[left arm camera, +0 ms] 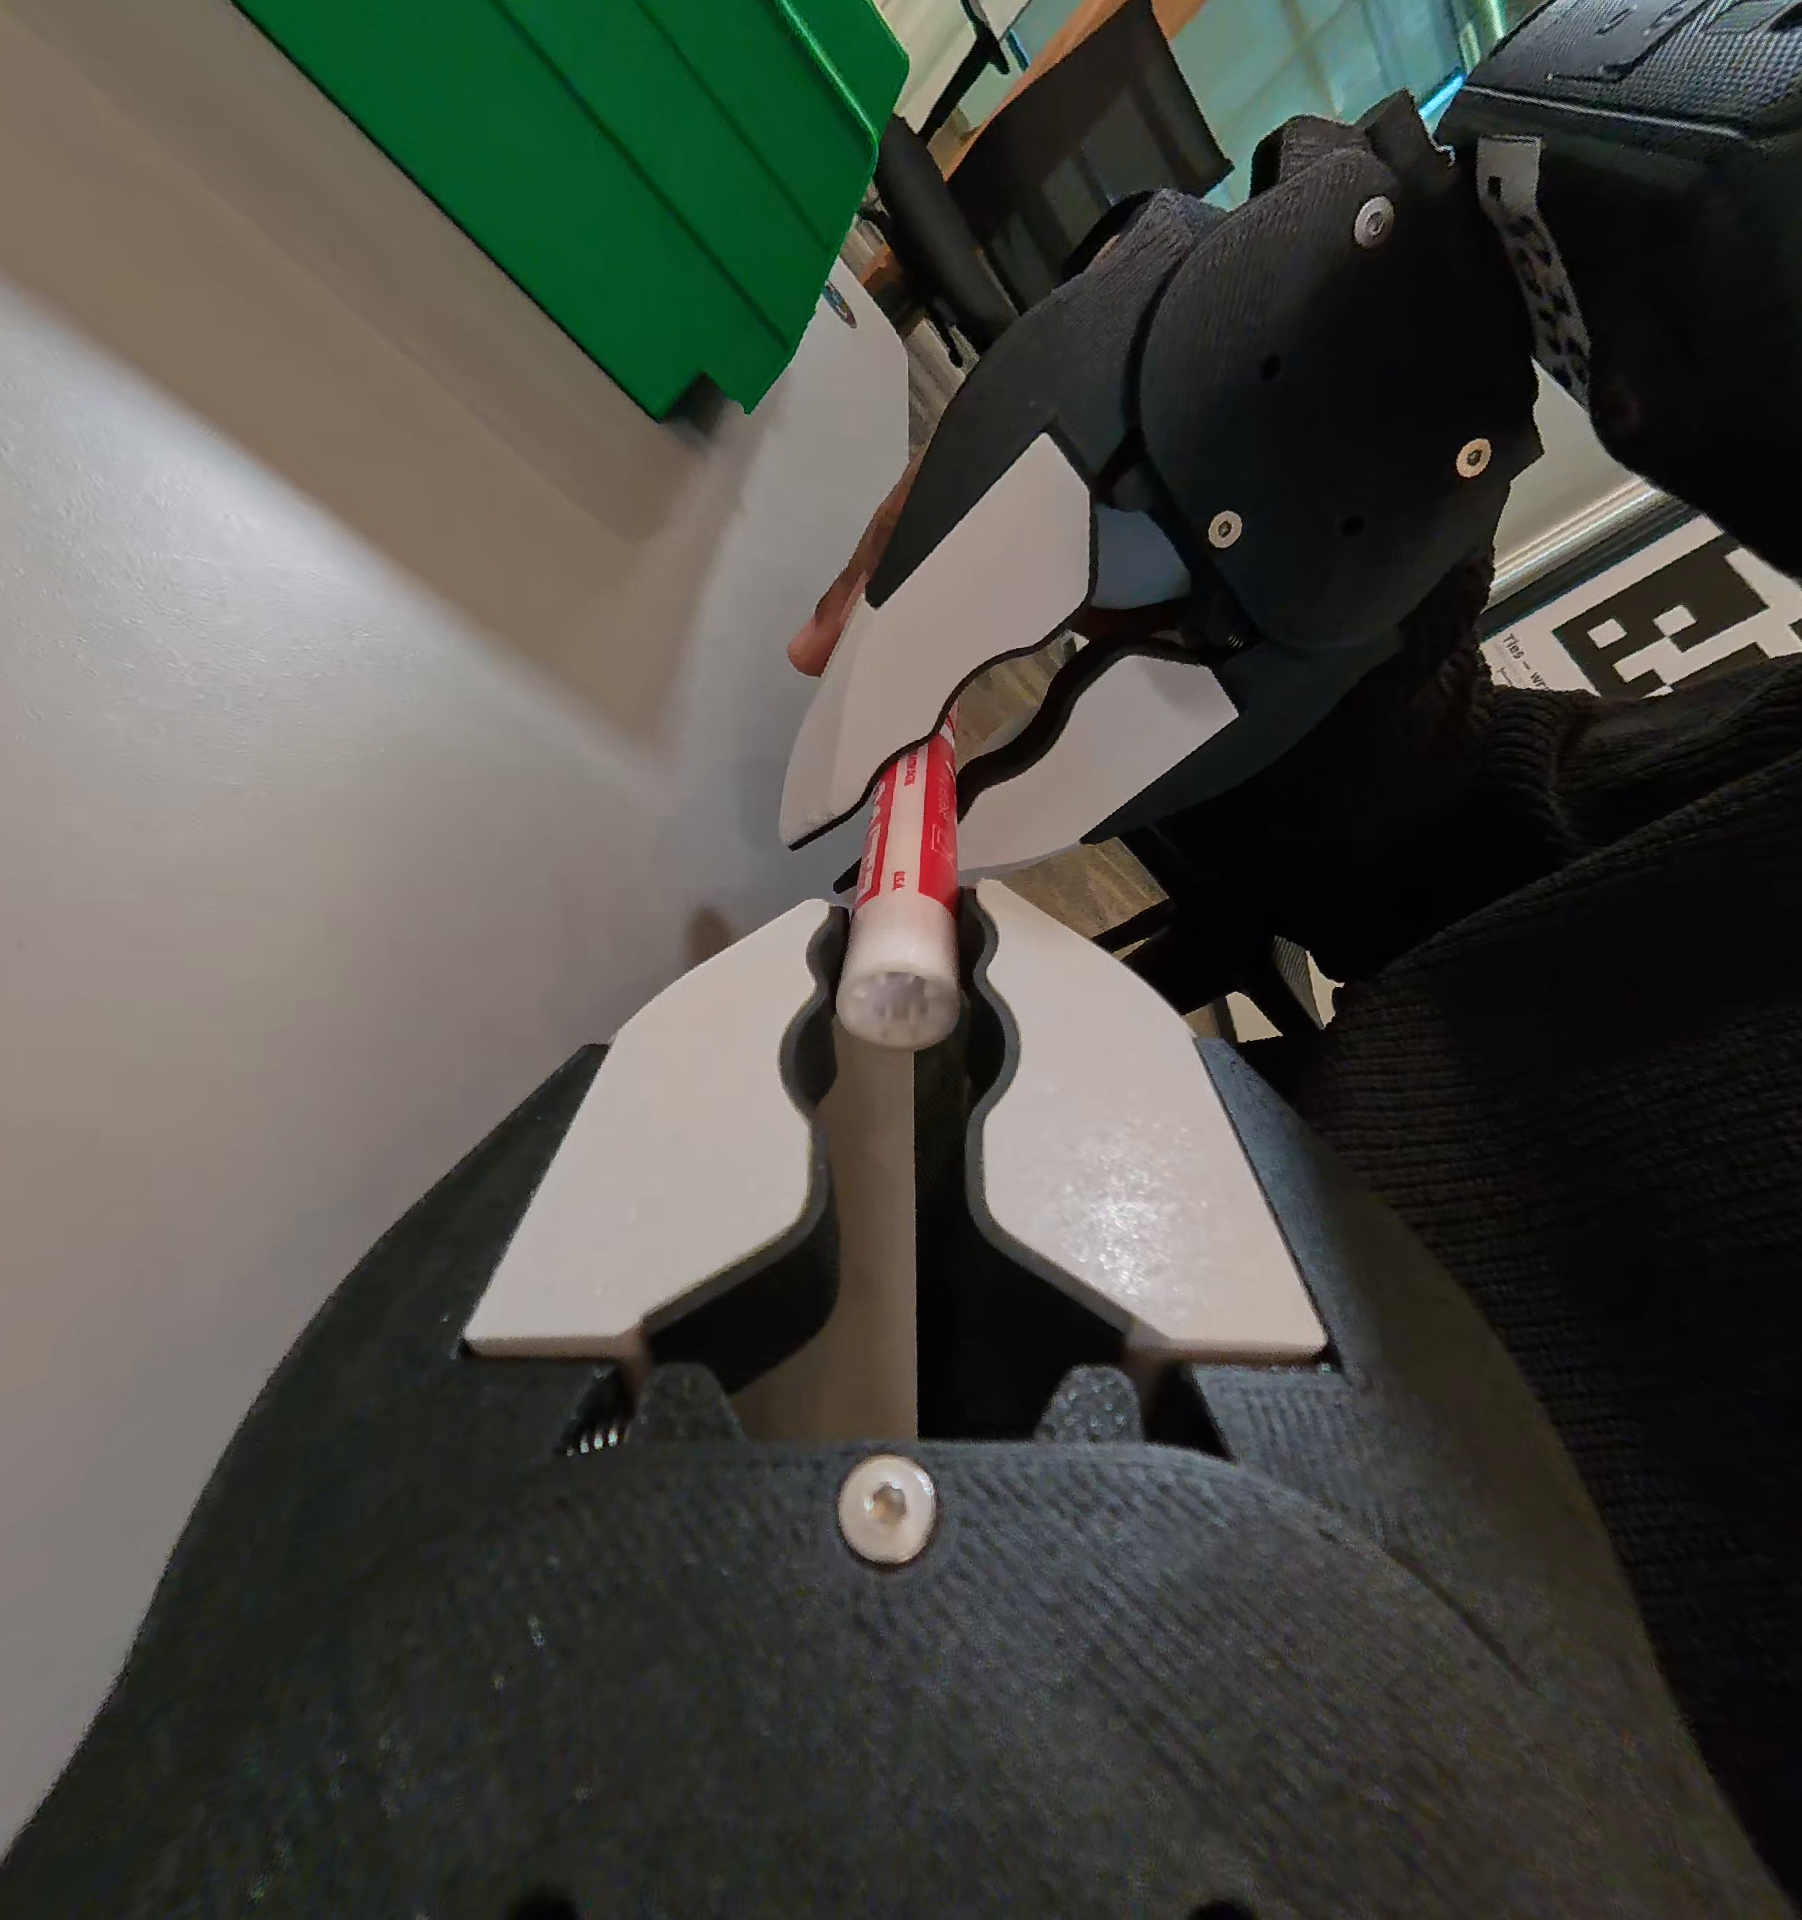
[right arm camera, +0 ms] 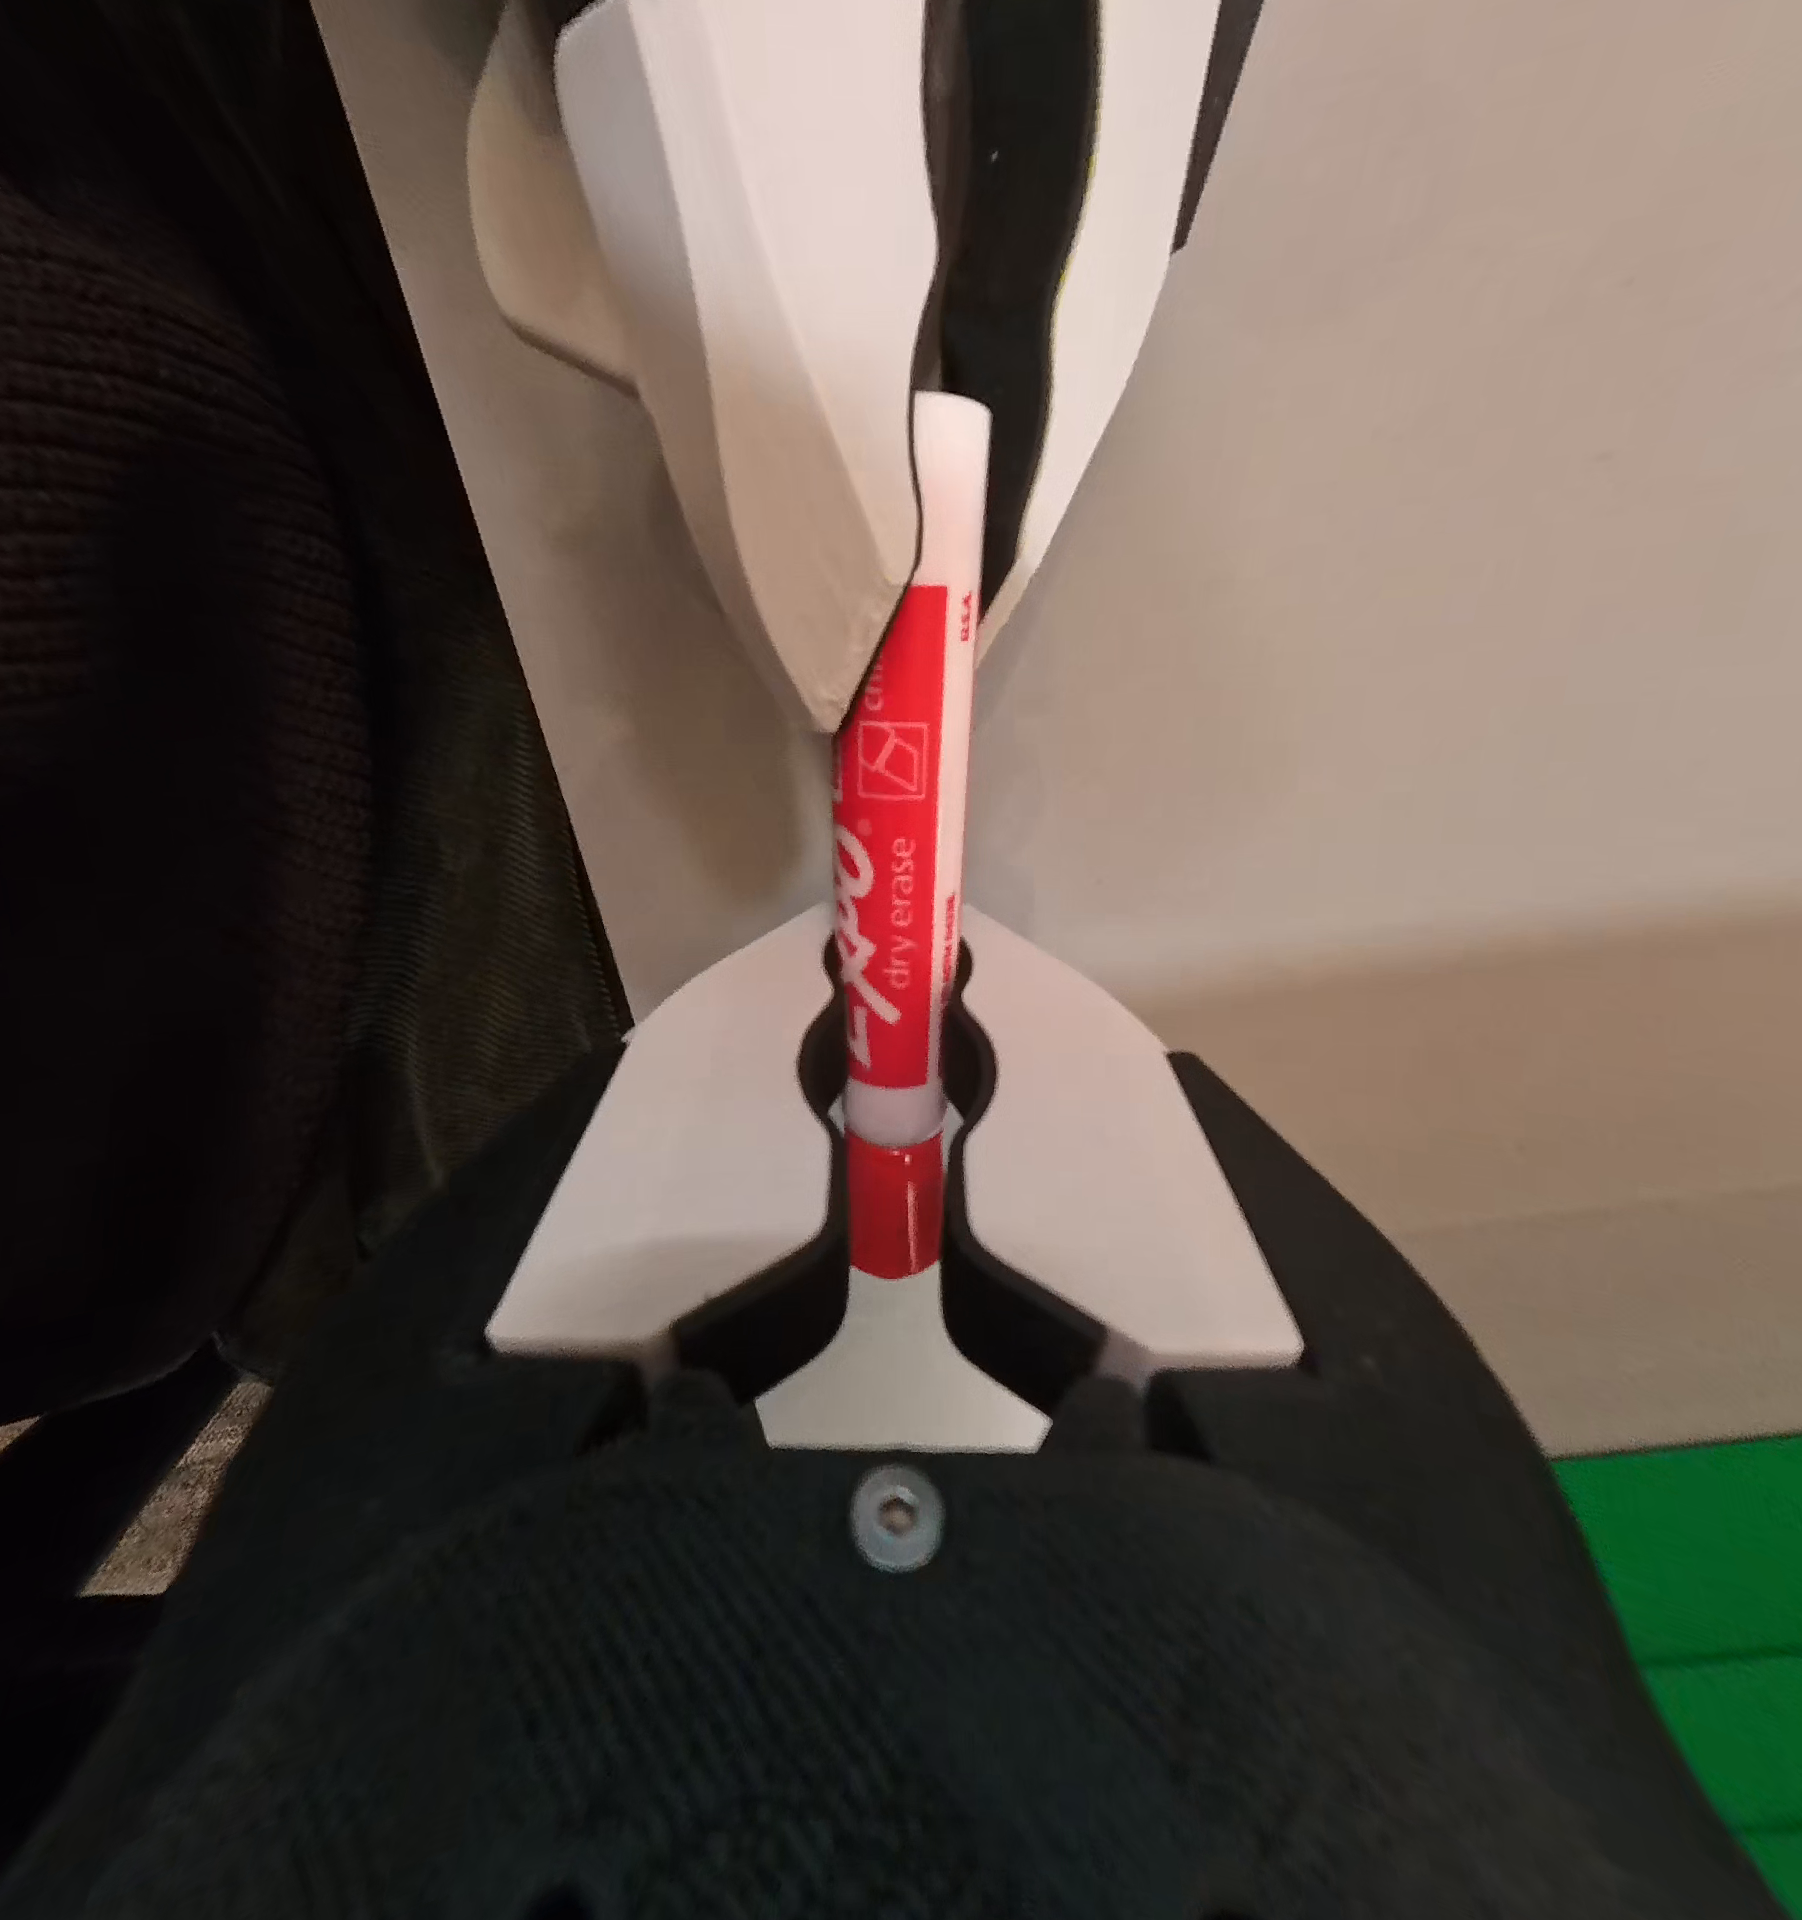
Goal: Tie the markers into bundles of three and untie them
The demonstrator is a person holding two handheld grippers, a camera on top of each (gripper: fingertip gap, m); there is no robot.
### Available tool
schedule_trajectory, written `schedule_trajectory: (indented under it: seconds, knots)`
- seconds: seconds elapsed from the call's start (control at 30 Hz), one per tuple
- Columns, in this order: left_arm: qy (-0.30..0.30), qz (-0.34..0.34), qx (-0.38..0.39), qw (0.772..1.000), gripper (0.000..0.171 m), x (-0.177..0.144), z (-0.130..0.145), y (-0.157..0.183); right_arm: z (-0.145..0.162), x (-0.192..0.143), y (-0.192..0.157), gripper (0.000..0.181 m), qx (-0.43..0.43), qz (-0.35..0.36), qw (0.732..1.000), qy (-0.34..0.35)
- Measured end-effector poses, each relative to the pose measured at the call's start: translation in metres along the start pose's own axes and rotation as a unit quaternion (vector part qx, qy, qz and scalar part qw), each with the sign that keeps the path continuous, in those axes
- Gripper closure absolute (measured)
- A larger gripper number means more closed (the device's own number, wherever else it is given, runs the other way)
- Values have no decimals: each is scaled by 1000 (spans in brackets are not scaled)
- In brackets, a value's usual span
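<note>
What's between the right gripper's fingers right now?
A red and white marker sits in the right gripper, its red cap back between the fingers. The left gripper clamps its white end. The tip is hidden under the cap.

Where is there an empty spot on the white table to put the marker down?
The white table looks bare between the green bin and the left gripper. In the right wrist view, bare tabletop lies above the green bin edge. It is crowded in the middle, where the left gripper and the right gripper both clamp the red marker.
</note>
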State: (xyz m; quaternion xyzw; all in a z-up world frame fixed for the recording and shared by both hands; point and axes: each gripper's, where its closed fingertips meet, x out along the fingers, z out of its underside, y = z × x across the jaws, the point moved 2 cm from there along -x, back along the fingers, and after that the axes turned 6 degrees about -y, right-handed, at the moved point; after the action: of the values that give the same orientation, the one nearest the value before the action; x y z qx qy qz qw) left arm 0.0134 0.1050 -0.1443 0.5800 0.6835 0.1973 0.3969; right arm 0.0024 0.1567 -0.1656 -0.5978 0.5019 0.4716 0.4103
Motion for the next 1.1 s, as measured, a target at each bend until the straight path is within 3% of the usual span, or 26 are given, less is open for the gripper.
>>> schedule_trajectory:
  seconds: [0.33, 0.47, 0.67, 1.1]
  knots:
    - [19, 11, 3, 1000, 151, -1, -2, 0, -1, 2, -2, 167, 14, -17, 1000, -5]
    - [26, -11, 6, 1000, 134, -3, -3, -5, 1, 2, 0, 167, 20, -17, 1000, -5]
    - [10, -26, 6, 1000, 124, -2, 1, -9, 7, -1, 7, 167, 47, -6, 999, -6]
    - [40, -42, -8, 998, 124, -9, -6, -15, 16, 2, 5, 167, 33, 3, 999, -38]
